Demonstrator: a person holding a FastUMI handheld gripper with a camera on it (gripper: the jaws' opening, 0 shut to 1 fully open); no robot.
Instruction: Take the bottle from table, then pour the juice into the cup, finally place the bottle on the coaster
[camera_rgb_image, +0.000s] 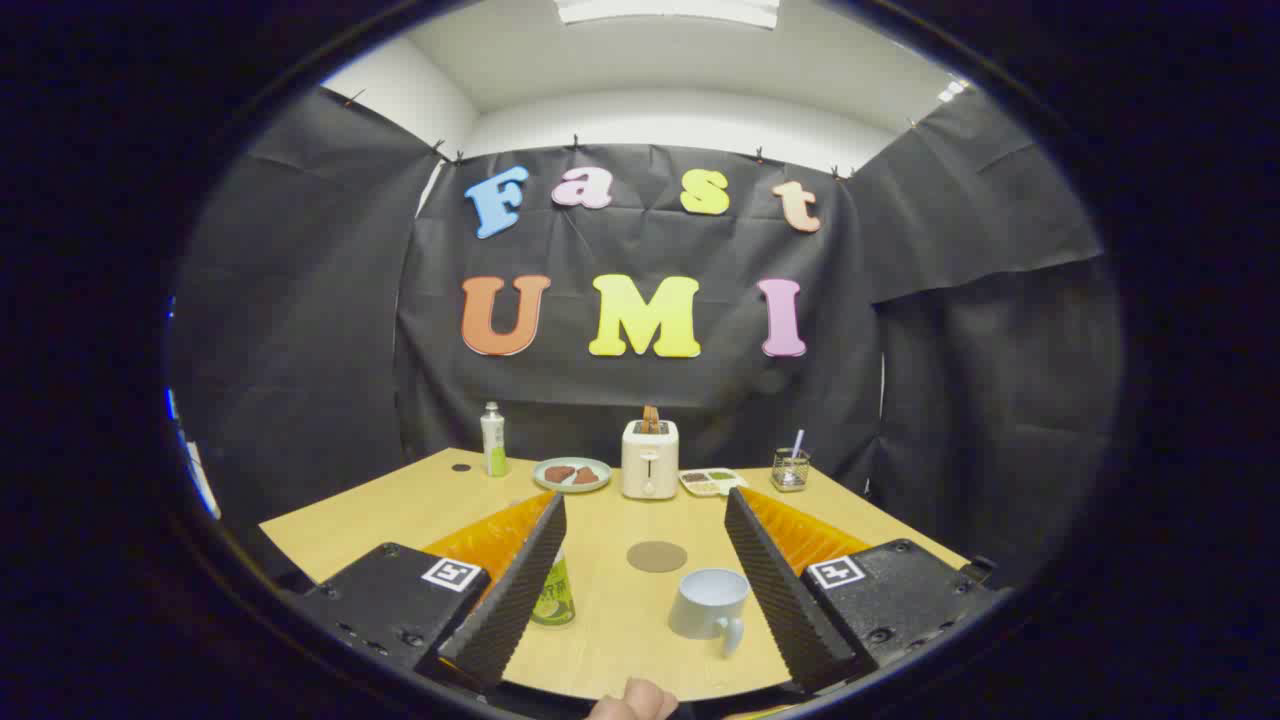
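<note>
So I'm right at the start here, step one, bottle not picked up yet. The surface (400, 510) is a light wood top with the task stuff up close and some clutter along the back: a toaster (650, 458), a plate (572, 474) with food on it, a second spray-type bottle (493, 440) off to the back left. My tongs (645, 515) are spread wide with nothing in them. The cup (710, 603) sits between the fingers, nearer the right one, handle toward me. The bottle (553, 595) stands upright, partly tucked behind the left finger, so I'd say I need to shift left to centre it before closing. The coaster (656, 556) lies just beyond the cup, bare.
</note>
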